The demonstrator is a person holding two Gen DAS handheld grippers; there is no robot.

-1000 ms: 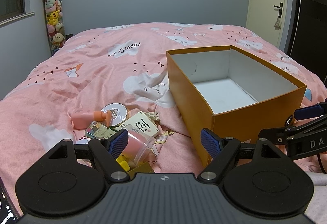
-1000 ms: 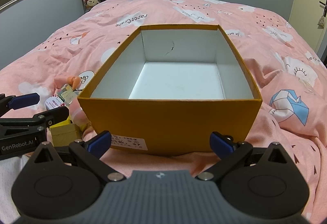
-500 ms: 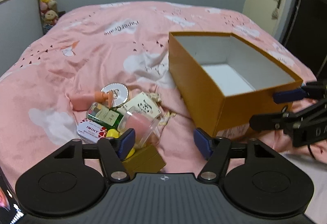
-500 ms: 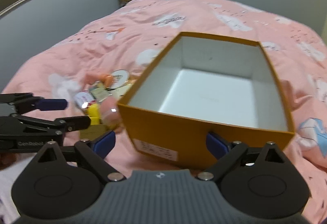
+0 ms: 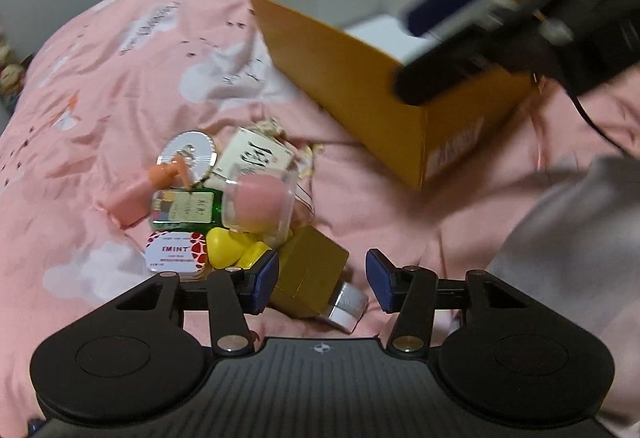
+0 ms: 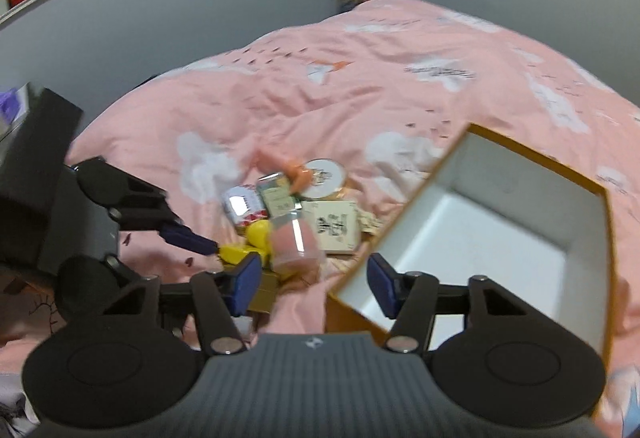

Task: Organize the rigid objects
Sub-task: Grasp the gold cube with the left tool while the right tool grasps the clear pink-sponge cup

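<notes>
Our left gripper (image 5: 322, 280) hangs with its blue-padded jaws spread wide and holding nothing, low over the near edge of a heap of small things on the pink cloud-print bedspread (image 5: 120, 78); between its fingers we see a mustard-gold cardboard cube (image 5: 310, 272) with a small silver-white box (image 5: 346, 306) just beside it, which the right wrist view does not show; that view gives instead the white inside of the open orange cardboard box (image 6: 500, 234), lying right of the heap; our right gripper (image 6: 314, 284) is likewise released, its right pad over the box's near left corner; in the heap we make out a clear plastic case holding a pink sponge (image 5: 260, 204), a yellow plastic piece (image 5: 224, 252), a round red-and-white tin (image 5: 176, 250) and a cream printed card box (image 5: 256, 158); far and left of the heap the bedspread lies bare; the box's wall closes the right side.
</notes>
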